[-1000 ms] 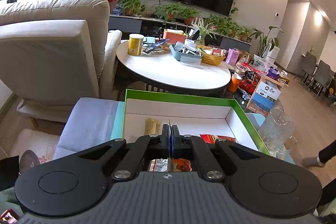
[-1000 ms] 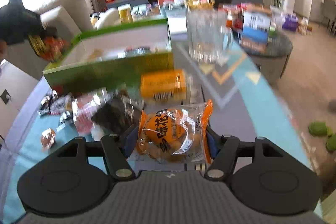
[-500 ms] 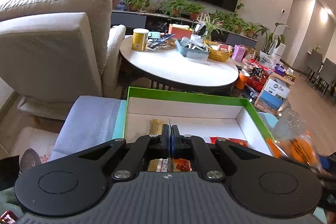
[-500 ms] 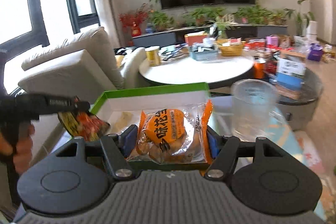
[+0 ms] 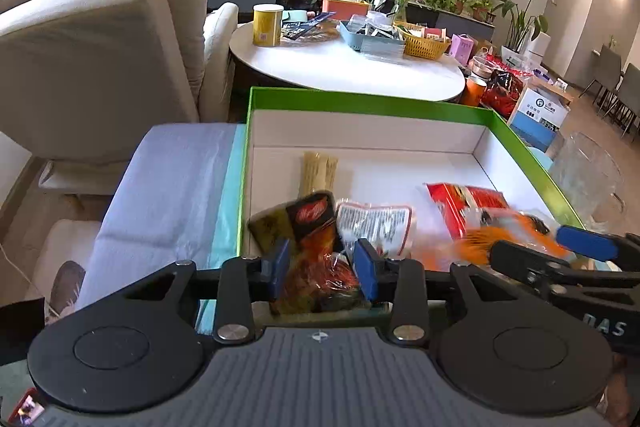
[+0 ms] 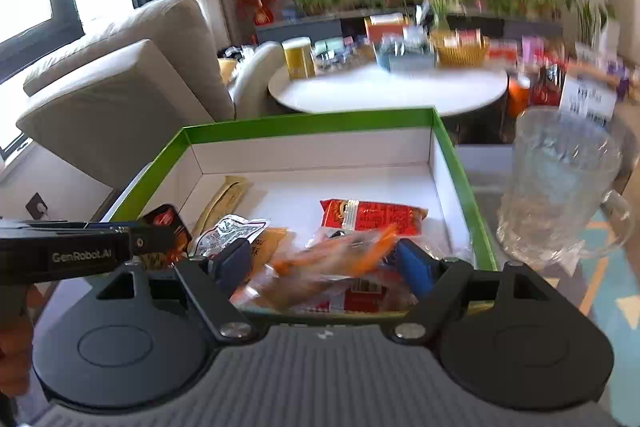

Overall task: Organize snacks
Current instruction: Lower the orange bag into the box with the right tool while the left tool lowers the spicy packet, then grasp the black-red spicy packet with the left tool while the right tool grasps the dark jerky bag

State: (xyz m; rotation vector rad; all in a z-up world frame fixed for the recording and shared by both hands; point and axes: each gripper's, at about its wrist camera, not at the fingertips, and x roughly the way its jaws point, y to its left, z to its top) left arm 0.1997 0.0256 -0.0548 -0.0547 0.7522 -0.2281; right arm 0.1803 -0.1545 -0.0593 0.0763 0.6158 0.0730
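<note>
**Nearly simultaneous drops: two packets released over the green box**

Both hands sit at the near edge of the green box [image 5: 360, 99], and each tool has just been letting go. The left gripper [image 5: 324, 269] has its jaws parted partway, having just been opening; the dark red-and-yellow packet [image 5: 308, 227] lies between the pads but looks loose, tipping down into the box rather than being pinched. The right gripper [image 6: 324, 267] stands spread wide, its jaws also just opening, and the orange packet [image 6: 336, 259] is a blur between them, seemingly falling onto the heap below.

Inside the box several snacks already rest: a pale beige stick pack [image 5: 318, 173] toward the back, a white-backed packet [image 5: 374, 223] in the middle, and a red packet [image 6: 372, 215] to the right side. The far half of the white floor is bare, so there is room for more.

As a judgement, the sorting is well under way but not provably finished. No loose snacks on the tabletop show in either view, so I cannot tell how many remain outside. A glass mug [image 6: 560, 187] stands just right of the box, apart from it.
</note>
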